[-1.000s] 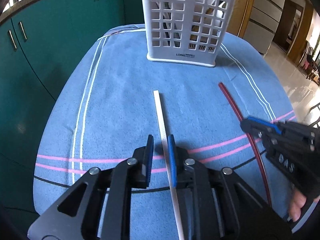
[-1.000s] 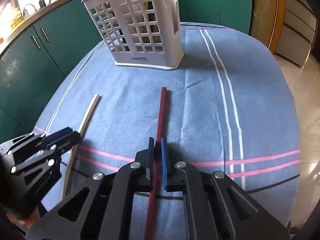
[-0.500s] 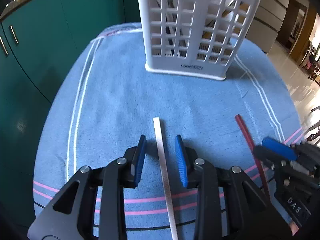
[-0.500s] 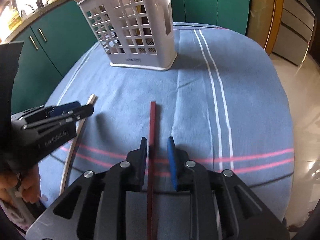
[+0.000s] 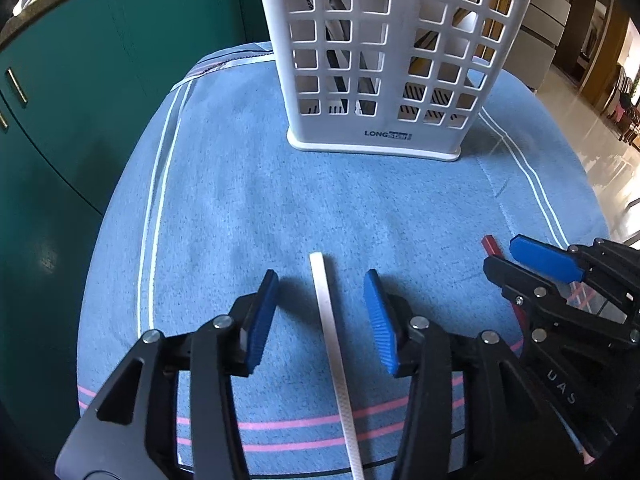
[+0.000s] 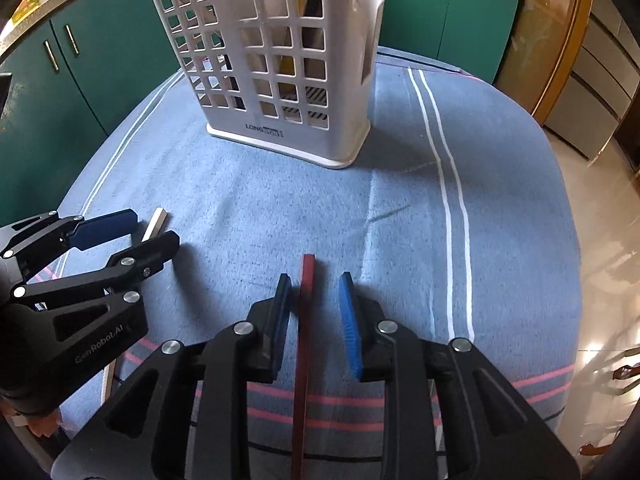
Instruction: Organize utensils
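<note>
Chopsticks, white and red, lie pointing at basket.

Dark green cabinets with metal bar handles are lining the room behind a table wearing a blue striped cloth. Daylight is reflecting off the glossy tiled floor at right. Grey drawer fronts are standing beyond a wooden frame.

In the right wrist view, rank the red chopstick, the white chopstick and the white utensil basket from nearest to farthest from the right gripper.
1. Red chopstick: between the open jaws of the right gripper, which have just been opening.
2. White chopstick: off to the left, lying between the left gripper's jaws.
3. White utensil basket: upright, ahead at the cloth's far end.
</note>
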The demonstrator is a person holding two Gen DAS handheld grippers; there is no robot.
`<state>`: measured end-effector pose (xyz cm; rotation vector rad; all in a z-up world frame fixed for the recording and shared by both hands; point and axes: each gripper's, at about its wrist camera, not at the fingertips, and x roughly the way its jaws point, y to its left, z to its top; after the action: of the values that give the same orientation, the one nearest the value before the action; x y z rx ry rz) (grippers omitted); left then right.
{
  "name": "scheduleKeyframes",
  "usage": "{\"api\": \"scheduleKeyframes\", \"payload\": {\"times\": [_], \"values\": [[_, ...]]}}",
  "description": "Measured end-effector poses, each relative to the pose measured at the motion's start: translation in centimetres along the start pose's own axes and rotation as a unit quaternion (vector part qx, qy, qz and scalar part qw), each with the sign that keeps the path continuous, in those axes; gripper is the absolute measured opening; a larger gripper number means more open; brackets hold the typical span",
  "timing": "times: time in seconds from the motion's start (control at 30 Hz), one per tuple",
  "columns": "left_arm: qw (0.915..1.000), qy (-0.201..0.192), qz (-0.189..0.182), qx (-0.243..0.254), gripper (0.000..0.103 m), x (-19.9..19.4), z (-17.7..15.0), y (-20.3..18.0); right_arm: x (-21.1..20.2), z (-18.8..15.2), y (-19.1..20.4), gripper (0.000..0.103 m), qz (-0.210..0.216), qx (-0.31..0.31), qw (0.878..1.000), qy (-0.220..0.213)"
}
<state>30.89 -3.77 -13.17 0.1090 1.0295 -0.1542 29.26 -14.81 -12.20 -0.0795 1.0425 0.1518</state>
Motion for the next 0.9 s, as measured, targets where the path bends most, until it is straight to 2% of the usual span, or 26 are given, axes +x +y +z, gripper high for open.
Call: {"api": "scheduleKeyframes", "payload": {"times": [0.2, 0.3, 0.37, 0.47, 0.57, 0.67, 0.83, 0.9], "values": [[1.0000, -0.007, 0.001, -0.001, 0.043, 0.0, -0.1, 0.1, 0.1, 0.4, 0.2, 0.027, -0.002, -0.008, 1.000, -0.005], [0.9999, -0.011, -0.002, 0.000, 0.028, -0.1, -0.3, 0.0, -0.1, 0.1, 0.3, 0.021, 0.004, -0.006, 1.000, -0.007], [0.9999, -0.013, -0.003, 0.001, 0.021, -0.3, -0.5, -0.2, -0.2, -0.4, 0.4, 0.011, 0.006, -0.009, 1.000, -0.008], [0.9999, -0.014, -0.004, 0.000, 0.008, -0.7, -0.8, -0.5, -0.4, -0.8, 1.0, 0.007, 0.006, -0.010, 1.000, -0.013], [0.9998, -0.014, -0.008, -0.010, 0.006, -1.0, -1.0, -0.3, -0.8, -1.3, 1.4, 0.007, 0.024, -0.003, 1.000, -0.011], [0.9995, -0.029, -0.003, -0.016, 0.006, -2.0, -1.1, 0.1, -2.1, -1.4, 0.8, 0.007, 0.019, -0.004, 1.000, -0.023], [0.9975, -0.067, -0.009, -0.023, 0.006, -5.6, -0.7, 0.8, -7.1, -1.0, -0.6, 0.007, 0.029, 0.010, 0.997, -0.073], [0.9951, -0.093, -0.019, -0.028, 0.006, -8.2, -0.4, 1.2, -9.2, -0.9, -1.1, 0.007, 0.033, 0.013, 0.995, -0.096]]}}
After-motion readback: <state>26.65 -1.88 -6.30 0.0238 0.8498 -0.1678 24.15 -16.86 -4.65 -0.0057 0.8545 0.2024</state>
